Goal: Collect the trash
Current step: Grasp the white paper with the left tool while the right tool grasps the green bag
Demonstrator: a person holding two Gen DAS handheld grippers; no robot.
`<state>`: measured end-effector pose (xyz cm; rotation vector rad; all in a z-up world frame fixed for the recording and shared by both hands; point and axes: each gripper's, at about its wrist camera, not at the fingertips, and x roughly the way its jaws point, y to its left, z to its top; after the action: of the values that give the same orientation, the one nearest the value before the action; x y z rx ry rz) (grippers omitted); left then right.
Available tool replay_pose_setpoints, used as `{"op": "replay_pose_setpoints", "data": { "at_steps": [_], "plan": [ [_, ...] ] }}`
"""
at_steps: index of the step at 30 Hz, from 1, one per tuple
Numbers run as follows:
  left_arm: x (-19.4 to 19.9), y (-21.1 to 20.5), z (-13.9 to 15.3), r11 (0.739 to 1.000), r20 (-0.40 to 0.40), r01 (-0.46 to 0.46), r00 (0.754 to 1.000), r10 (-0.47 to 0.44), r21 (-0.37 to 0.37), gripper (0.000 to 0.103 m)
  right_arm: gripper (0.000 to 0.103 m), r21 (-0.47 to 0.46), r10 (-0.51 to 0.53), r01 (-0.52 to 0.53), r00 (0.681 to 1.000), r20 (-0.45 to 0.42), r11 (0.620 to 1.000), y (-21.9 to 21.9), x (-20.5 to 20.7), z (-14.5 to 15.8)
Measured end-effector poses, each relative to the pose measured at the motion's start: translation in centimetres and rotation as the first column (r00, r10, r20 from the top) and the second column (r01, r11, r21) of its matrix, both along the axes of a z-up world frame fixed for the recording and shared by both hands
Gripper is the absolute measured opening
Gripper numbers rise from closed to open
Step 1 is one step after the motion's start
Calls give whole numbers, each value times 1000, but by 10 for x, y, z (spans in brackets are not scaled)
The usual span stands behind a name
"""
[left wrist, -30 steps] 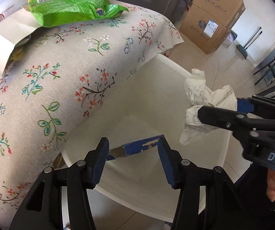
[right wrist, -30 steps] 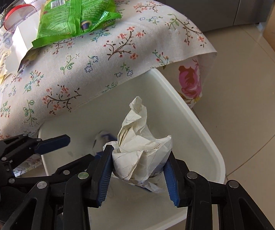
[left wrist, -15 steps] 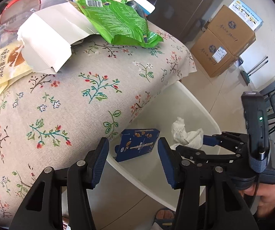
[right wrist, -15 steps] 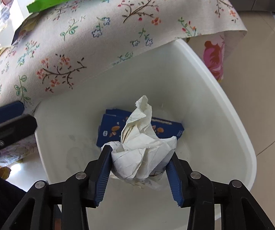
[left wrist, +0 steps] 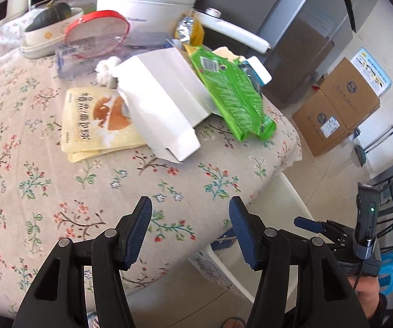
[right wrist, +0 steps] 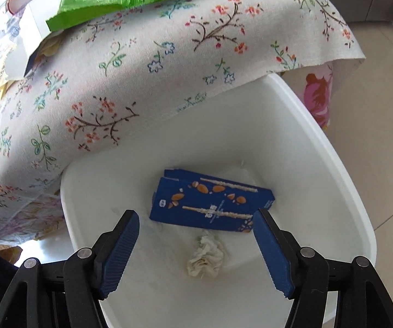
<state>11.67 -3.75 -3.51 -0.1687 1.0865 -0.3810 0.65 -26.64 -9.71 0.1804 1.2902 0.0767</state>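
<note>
In the bin (right wrist: 341,164) beside the table (right wrist: 141,63), a crumpled paper (right wrist: 206,257) lies before the box (right wrist: 210,205).

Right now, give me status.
Left gripper open, empty, over table. Right gripper just opened; paper wad and blue box in bin. Nothing blocking.

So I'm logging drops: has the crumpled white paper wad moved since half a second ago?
Yes. The crumpled white paper wad fell from the right gripper, whose jaws just opened, onto the white bin floor.
</note>
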Motion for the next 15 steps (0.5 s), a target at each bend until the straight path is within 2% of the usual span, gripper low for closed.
{"op": "replay_pose_setpoints", "data": {
  "at_steps": [5, 9, 12, 15],
  "plan": [
    [20, 46, 3, 988, -22, -153, 988, 153, -1, 62, 74, 42, -10, 6, 995, 101, 999, 4, 13, 24],
    [36, 75, -2, 965, -81, -250, 966, 244, -73, 62, 77, 35, -9, 3, 987, 162, 999, 12, 23, 39],
    [49, 77, -4, 955, -106, -268, 961, 255, -125, 62, 77, 47, -14, 5, 981, 195, 999, 17, 32, 44],
    [62, 68, -1, 955, -92, -240, 970, 226, -176, 61, 77, 65, -32, 18, 973, 229, 998, 22, 43, 47]
  ]
}}
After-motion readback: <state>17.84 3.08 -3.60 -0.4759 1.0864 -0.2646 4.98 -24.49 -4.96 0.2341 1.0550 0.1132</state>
